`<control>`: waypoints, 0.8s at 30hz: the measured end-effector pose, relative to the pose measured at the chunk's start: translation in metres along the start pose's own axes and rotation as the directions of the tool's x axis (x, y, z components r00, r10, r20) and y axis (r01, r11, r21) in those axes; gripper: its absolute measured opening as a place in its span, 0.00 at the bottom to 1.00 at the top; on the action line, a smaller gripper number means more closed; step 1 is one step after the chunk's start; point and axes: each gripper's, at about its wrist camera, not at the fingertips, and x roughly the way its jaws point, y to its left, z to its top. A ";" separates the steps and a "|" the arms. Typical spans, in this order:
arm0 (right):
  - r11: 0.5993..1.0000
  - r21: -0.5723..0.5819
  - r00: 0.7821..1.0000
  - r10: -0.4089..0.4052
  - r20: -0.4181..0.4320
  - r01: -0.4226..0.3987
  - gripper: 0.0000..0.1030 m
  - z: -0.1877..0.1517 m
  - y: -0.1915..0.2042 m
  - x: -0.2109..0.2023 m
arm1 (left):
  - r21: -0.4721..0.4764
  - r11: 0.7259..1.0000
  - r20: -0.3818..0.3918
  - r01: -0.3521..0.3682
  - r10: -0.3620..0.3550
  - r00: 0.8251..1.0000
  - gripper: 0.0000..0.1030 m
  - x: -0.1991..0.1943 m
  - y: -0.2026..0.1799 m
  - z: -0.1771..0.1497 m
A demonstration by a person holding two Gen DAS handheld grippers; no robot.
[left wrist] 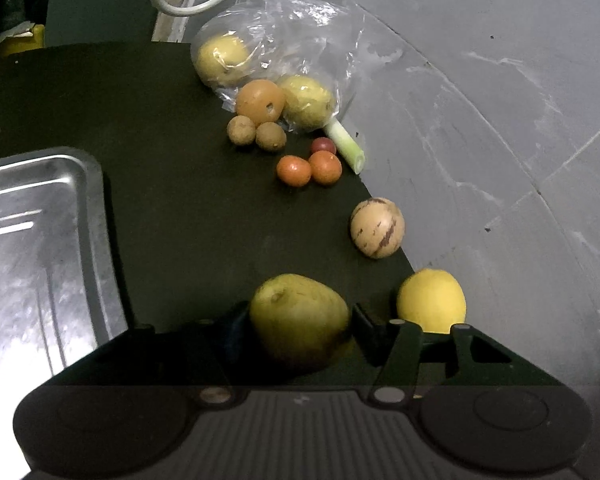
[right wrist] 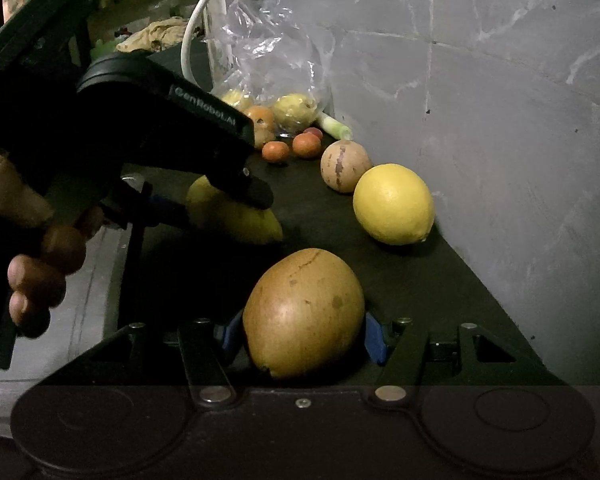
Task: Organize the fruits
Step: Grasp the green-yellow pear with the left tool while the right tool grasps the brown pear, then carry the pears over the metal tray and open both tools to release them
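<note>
My left gripper (left wrist: 298, 322) is shut on a yellow-green pear-like fruit (left wrist: 300, 304) just above the dark mat (left wrist: 188, 184). The right wrist view shows that same gripper (right wrist: 224, 204) gripping the fruit (right wrist: 244, 224), with a person's hand (right wrist: 32, 272) on its handle. My right gripper (right wrist: 304, 338) is shut on a brown-orange mango (right wrist: 304, 308), a blue pad (right wrist: 374, 340) pressing each side. A lemon (right wrist: 394, 204) and a striped round melon (right wrist: 344, 166) lie near the wall. Two small oranges (left wrist: 294, 170) lie farther back.
A steel tray (left wrist: 40, 240) sits at the mat's left. At the back a clear plastic bag (left wrist: 292, 28) holds yellow fruits, with an orange fruit (left wrist: 260, 98), two brown fruits (left wrist: 241, 129), a red one (left wrist: 323, 145) and a leek stalk (left wrist: 346, 146) beside it. A grey wall (right wrist: 500, 120) bounds the right.
</note>
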 end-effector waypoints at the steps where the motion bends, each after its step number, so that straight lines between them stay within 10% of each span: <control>1: 1.000 0.003 1.000 0.001 0.004 -0.001 0.59 0.000 0.001 -0.001 | -0.002 1.000 -0.001 0.001 -0.001 1.000 0.56 -0.002 0.001 -0.002; 16: 0.999 -0.024 0.998 0.024 0.056 -0.023 0.59 0.002 0.033 -0.035 | -0.065 0.998 0.063 -0.003 0.007 0.998 0.55 -0.059 0.023 -0.010; 24: 0.987 -0.088 0.990 0.138 0.032 -0.135 0.59 0.014 0.071 -0.034 | -0.194 0.976 0.161 -0.095 0.127 0.979 0.55 -0.107 0.077 0.000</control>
